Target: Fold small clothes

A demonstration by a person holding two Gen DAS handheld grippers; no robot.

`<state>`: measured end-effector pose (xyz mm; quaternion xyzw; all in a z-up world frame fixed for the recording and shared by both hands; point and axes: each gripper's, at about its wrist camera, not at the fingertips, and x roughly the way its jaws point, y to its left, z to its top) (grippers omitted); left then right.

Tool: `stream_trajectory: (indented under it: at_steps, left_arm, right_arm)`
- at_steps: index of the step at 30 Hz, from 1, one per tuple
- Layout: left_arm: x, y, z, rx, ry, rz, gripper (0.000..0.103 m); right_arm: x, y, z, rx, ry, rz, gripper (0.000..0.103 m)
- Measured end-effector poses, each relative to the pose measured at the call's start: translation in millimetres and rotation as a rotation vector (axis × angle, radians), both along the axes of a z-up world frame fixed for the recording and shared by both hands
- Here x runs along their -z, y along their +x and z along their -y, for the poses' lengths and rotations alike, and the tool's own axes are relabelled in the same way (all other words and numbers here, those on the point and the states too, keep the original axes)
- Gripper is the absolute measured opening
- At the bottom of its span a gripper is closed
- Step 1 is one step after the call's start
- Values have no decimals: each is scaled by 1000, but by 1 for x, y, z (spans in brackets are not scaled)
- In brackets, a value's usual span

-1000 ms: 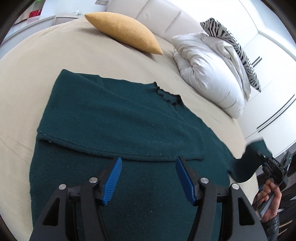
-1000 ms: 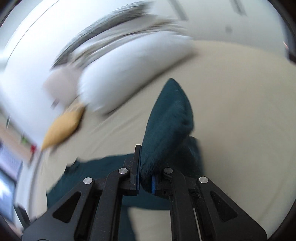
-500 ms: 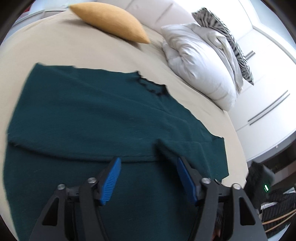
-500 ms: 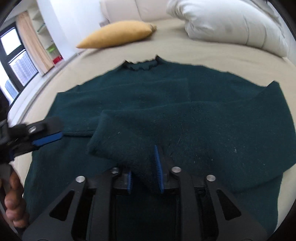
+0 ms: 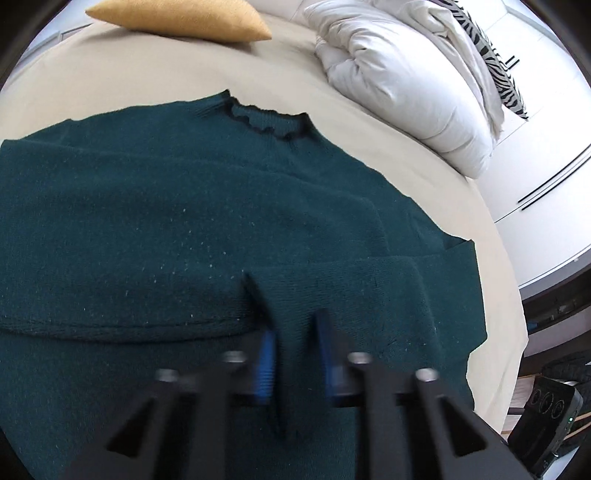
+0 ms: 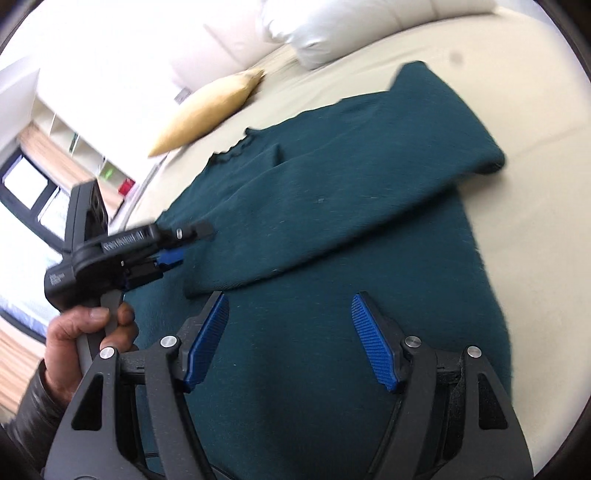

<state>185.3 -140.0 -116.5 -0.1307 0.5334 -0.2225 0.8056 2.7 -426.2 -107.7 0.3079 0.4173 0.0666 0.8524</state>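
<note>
A dark green knit sweater lies flat on the beige bed, collar away from me, both sleeves folded across its body. In the left wrist view my left gripper is blurred and its jaws are closed around the cuff of the right sleeve. In the right wrist view the left gripper shows at the left, held by a hand. My right gripper is open and empty above the sweater's lower body, just below the folded right sleeve.
A mustard pillow and a white duvet with a zebra cushion lie at the head of the bed. White wardrobe doors stand at the right. A black device sits off the bed's right edge.
My right gripper laid the right sleeve across the body, let go and opened, then pulled back. My left gripper moved forward and shut on the sleeve's cuff.
</note>
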Motion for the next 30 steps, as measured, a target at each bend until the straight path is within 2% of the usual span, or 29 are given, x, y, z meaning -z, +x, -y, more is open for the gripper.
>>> stream_trajectory:
  at_steps: [4,9,16,21,24,27,30]
  left_arm:
    - [-17,-11,6,32,56,58,10]
    - [-44,-16,5,45,64,151,8]
    - [-84,3,-29,2,70,262,8]
    - [-67,31,-68,-63,85,246,8]
    - [-49,41,-79,-74,112,219,8]
    - [-32,44,-88,-87,97,189,8]
    - [-19,44,-91,-84,97,173,8]
  right_arm:
    - [-1,-11,5,12,3,-1,67]
    - [-5,-4,4,27,5,-4,67]
    - [-31,-2,45,131,-35,35,67]
    - [-32,18,83,230,-67,12,67]
    - [-28,35,97,248,-59,-14,67]
    - [-25,52,104,267,-79,-14,67]
    - [-21,67,115,270,-58,-35,67]
